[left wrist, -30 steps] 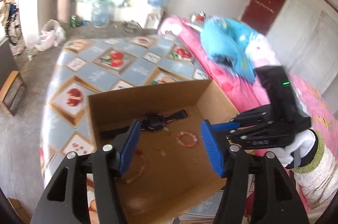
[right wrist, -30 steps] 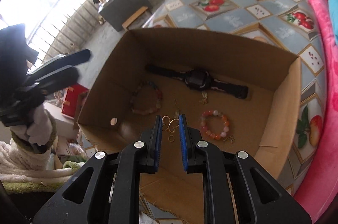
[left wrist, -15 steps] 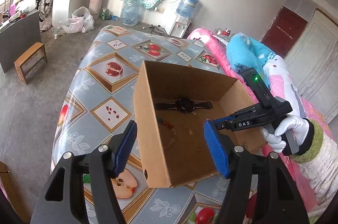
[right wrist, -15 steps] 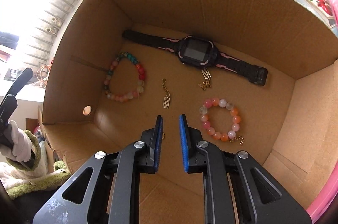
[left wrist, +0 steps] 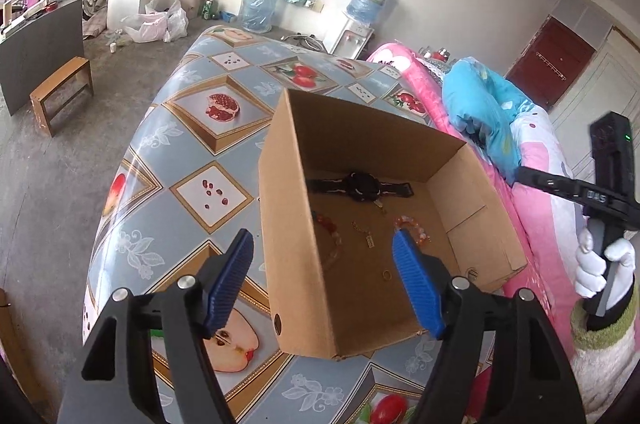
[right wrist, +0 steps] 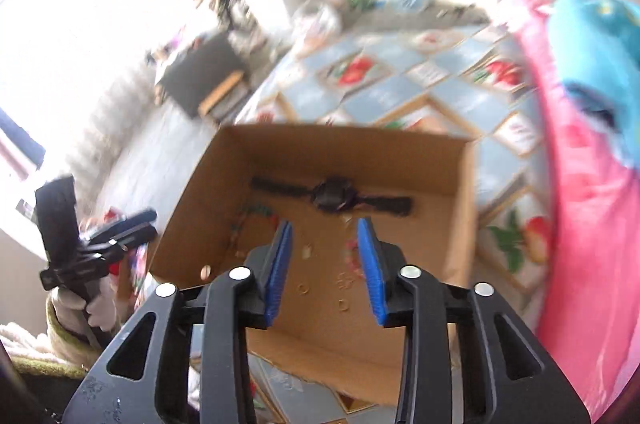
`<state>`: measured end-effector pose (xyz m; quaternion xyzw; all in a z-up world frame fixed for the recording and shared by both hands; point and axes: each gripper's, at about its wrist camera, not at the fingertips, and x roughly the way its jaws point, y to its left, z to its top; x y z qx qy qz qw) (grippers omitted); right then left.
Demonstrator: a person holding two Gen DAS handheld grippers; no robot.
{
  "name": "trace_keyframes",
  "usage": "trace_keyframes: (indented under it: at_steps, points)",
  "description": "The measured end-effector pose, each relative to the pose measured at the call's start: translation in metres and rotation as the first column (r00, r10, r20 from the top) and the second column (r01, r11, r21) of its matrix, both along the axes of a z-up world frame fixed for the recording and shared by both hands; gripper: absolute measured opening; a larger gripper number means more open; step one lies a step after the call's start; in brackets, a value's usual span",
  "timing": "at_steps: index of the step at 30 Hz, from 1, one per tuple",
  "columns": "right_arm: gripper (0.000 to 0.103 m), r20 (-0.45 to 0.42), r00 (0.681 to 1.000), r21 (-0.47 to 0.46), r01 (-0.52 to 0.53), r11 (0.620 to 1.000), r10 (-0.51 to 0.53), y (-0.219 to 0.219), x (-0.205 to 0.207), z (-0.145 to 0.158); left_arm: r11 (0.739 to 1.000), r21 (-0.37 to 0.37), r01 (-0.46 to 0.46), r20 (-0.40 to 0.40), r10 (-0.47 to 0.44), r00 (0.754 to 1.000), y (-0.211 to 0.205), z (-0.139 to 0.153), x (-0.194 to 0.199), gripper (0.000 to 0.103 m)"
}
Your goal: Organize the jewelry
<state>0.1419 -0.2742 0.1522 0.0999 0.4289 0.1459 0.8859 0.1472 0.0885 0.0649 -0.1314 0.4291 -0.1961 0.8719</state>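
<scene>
An open cardboard box [left wrist: 296, 264] stands on the fruit-patterned table. On its floor lie a black watch [left wrist: 362, 185], a pink-orange bead bracelet [left wrist: 412, 226], a second bead bracelet [left wrist: 328, 228], a gold charm [left wrist: 366, 236] and a gold ring [left wrist: 387, 275]. My left gripper [left wrist: 322, 238] hangs over the box's near left wall, jaws opening; one finger is outside the box and one over its inside, and the pads press on nothing. My right gripper [right wrist: 325, 228] hovers above the box [right wrist: 464, 224] in a blurred view, jaws opening, with nothing between them.
The tablecloth [left wrist: 208, 192] stretches left of and behind the box. Pink bedding [left wrist: 536, 224] and a blue pillow [left wrist: 484, 104] border the table on the right. A wooden stool [left wrist: 60, 92] stands on the floor at left. A white-gloved hand [left wrist: 600, 268] holds the right gripper.
The right gripper dipped into the box, then rose and opened; the gold piece it pinched is no longer between its jaws. The left gripper shifted left over the box wall and spread wider.
</scene>
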Motion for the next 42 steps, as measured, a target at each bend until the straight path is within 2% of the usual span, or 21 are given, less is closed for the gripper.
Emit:
trace_keyframes:
  at_steps: [2, 4, 7, 9, 12, 13, 15, 19, 26, 38, 42]
  points:
    - [0.044, 0.061, 0.993, 0.03, 0.099, 0.995, -0.101, -0.023, -0.026, 0.008, 1.0, -0.009, -0.009, -0.029, 0.008, 1.0, 0.0, -0.007, 0.004, 0.07]
    - [0.045, 0.065, 0.981, 0.083, 0.177, 0.981, -0.183, -0.044, -0.043, 0.003, 1.0, -0.014, -0.013, -0.056, 0.012, 0.998, -0.002, -0.014, 0.007, 0.07]
    - [0.045, -0.034, 0.971, 0.169, 0.241, 0.956, -0.239, -0.064, -0.051, -0.029, 1.0, -0.027, 0.001, -0.092, -0.003, 0.996, -0.01, -0.023, 0.009, 0.07]
    - [0.045, -0.099, 0.962, 0.18, 0.267, 0.947, -0.253, -0.069, -0.048, -0.052, 0.999, -0.043, 0.013, -0.118, -0.018, 0.993, -0.016, -0.028, 0.009, 0.07]
    - [0.042, -0.157, 0.964, 0.21, 0.246, 0.946, -0.215, -0.063, -0.044, -0.077, 0.997, -0.078, 0.017, -0.158, -0.029, 0.987, -0.023, -0.035, 0.009, 0.072]
    - [0.039, -0.181, 0.963, 0.221, 0.236, 0.946, -0.198, -0.061, -0.04, -0.085, 0.998, -0.068, 0.009, -0.156, -0.019, 0.988, -0.025, -0.035, 0.009, 0.073]
    - [0.034, -0.185, 0.962, 0.184, 0.235, 0.954, -0.202, -0.058, -0.038, -0.092, 0.999, -0.044, 0.002, -0.15, -0.009, 0.989, -0.03, -0.033, 0.008, 0.073]
    - [0.026, -0.174, 0.965, 0.176, 0.227, 0.958, -0.197, -0.057, -0.045, -0.089, 0.999, 0.022, -0.023, -0.132, 0.026, 0.991, -0.037, -0.03, 0.005, 0.073]
    - [0.026, -0.159, 0.966, 0.207, 0.235, 0.95, -0.204, -0.059, -0.069, -0.088, 0.998, 0.066, -0.023, -0.108, 0.03, 0.994, -0.039, -0.022, -0.019, 0.073]
    - [0.029, -0.159, 0.961, 0.165, 0.252, 0.954, -0.227, -0.046, -0.112, -0.085, 0.998, 0.047, -0.04, -0.095, 0.045, 0.995, -0.033, -0.02, -0.078, 0.074]
    - [0.03, -0.189, 0.953, 0.145, 0.266, 0.953, -0.237, -0.046, -0.114, -0.098, 0.998, 0.045, -0.038, -0.104, 0.043, 0.994, -0.033, -0.031, -0.084, 0.075]
